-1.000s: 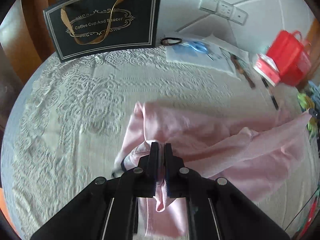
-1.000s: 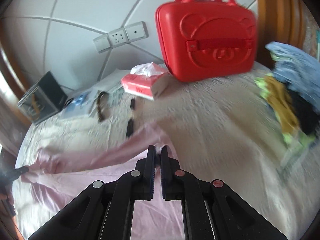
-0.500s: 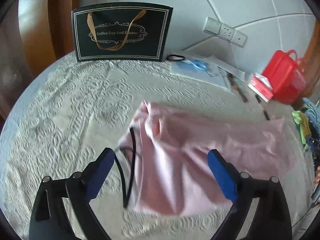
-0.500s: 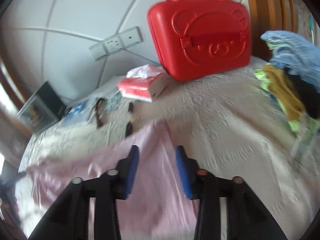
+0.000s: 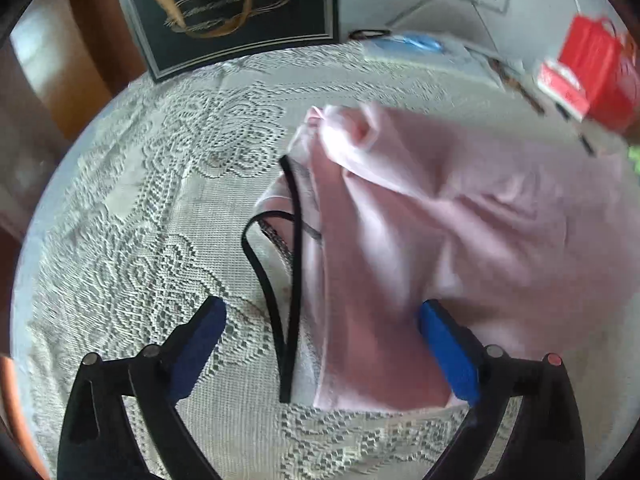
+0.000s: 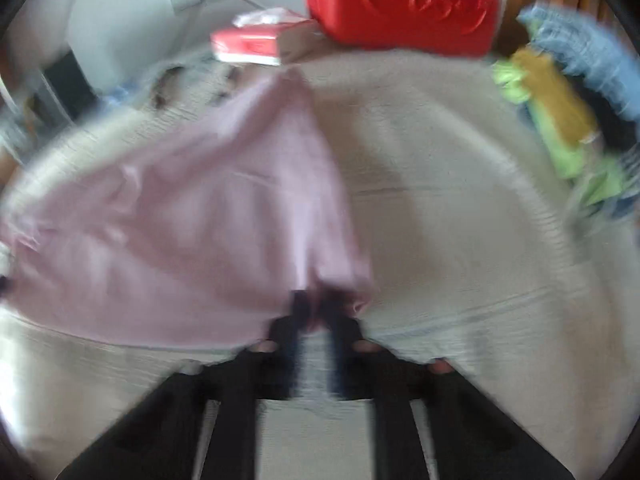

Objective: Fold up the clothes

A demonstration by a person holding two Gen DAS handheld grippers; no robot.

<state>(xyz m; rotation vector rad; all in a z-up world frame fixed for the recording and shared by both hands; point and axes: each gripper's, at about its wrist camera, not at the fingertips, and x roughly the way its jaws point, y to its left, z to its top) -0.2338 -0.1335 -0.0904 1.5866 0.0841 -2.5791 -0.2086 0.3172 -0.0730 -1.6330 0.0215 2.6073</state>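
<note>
Left gripper point(image 5: 320, 344) spread over the pink garment point(image 5: 460, 216); right gripper point(image 6: 316, 312) blurred, jaws seemingly apart. Regrip corners squarely, avoiding the black strap point(image 5: 294, 280).

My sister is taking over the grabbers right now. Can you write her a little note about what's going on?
Left gripper: wide open, holding nothing, straddling the near edge of the pink garment and its black strap.
Right gripper: at the garment's other end; too blurred to tell if it grips.
Done: garment lies on the lace cloth, still rumpled.
Left: smooth it, fold it, then the clothes pile.
</note>
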